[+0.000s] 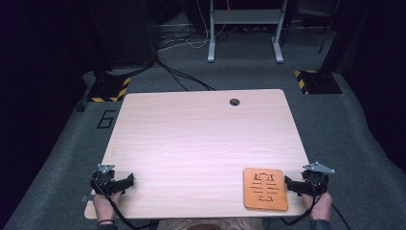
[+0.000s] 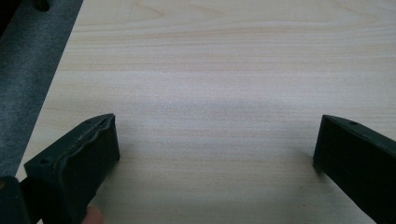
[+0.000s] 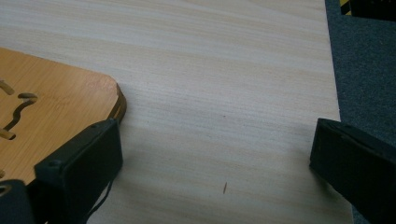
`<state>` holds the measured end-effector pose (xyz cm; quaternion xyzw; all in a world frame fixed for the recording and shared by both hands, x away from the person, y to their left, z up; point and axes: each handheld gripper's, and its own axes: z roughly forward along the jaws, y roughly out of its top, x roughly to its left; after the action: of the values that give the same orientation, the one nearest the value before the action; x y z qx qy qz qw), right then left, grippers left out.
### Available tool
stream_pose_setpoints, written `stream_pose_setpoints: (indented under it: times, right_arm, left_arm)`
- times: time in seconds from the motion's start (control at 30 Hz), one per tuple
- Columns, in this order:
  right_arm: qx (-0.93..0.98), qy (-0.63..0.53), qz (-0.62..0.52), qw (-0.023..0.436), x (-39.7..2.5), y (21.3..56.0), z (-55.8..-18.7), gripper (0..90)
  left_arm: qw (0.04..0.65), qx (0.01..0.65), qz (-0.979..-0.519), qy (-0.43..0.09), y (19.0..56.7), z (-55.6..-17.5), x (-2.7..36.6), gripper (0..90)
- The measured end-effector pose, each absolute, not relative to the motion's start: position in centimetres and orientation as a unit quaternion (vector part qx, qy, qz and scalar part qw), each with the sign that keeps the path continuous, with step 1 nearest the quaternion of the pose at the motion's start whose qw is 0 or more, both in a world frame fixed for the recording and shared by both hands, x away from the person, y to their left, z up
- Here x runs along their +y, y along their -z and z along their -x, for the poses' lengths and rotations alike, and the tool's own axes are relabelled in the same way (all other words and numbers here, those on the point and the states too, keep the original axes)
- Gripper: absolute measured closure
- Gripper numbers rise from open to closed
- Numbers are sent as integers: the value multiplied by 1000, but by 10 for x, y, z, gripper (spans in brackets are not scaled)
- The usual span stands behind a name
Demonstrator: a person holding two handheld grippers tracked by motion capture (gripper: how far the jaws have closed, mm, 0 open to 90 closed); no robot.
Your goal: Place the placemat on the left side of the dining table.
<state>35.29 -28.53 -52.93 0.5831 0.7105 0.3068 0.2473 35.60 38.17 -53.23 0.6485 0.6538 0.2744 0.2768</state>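
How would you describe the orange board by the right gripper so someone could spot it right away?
Look at the light wooden table and go to its near right corner, just inside the right gripper. There lies a flat orange-brown wooden board with rounded corners. Dark slots cut through its face set it apart from the table's pale wood.

Desk [image 1: 191, 143]: one; orange wooden board [image 1: 265, 188] with cut-out slots: one; grippers: two, left gripper [image 1: 125, 182], right gripper [image 1: 288, 184]; cable hole [image 1: 234, 102]: one.

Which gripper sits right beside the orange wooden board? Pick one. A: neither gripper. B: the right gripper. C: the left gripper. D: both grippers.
B: in the high view the right gripper sits at the orange wooden board's edge, while the left gripper is far across the table.
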Motion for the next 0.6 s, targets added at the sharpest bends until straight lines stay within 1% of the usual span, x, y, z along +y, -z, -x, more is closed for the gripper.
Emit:
stream_pose_setpoints:
  times: [0.1,0.23,0.6]
  right_arm:
    - [708,-305,-586,248,-285,529,-353,24]
    - [714,-304,-584,239,-285,528,-354,0]
    - [709,-335,-578,227,-282,521,-344,0]
  left_arm:
    - [277,654,-648,-275,532,-356,381,1]
    - [277,654,-648,-275,532,-356,382,1]
    - [277,654,-648,-275,532,-356,381,1]
